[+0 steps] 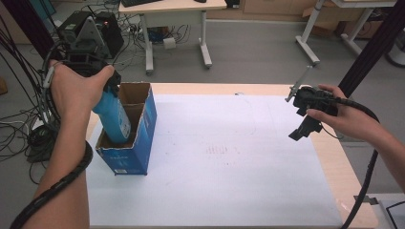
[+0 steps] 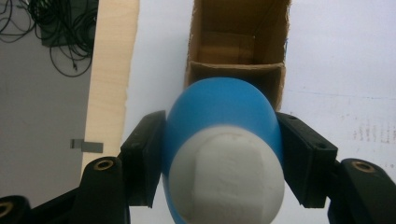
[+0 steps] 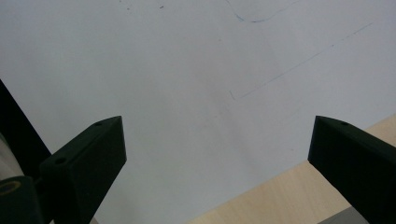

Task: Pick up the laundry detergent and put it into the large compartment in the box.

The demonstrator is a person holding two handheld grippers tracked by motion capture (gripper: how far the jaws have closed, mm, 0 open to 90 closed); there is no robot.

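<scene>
The step in hand looks to be lowering the bottle (image 1: 114,121) into the box (image 1: 138,143), and doing it well means keeping the bottle centred over the near compartment and sinking it straight down, so its base clears the cardboard divider (image 2: 236,70) and the brown inner walls instead of catching on an edge and tipping the box. The left gripper (image 2: 219,154) should keep its hold until the bottle is bearing on the bottom, then part its fingers (image 2: 144,154) just enough to slip off without dragging the bottle back up. It is closed on the bottle high up, just below the cap, 1 finger pressed to each side. The bottle is bright blue with a rounded shoulder, a white flip cap (image 2: 226,179) and a pale label on its side; it stands at the left of the desk (image 1: 267,88), leaning slightly, its lower part already inside the box, though how deep it sits I cannot quite tell, since the box wall hides its base. The box is blue outside, plain cardboard inside, its top flaps open, split into 2 compartments, and it rests on the white sheet (image 1: 229,167). The right gripper (image 1: 305,125) hovers at the right edge of the desk, well apart from the box, its fingers (image 3: 88,154) spread wide with nothing between them.
</scene>
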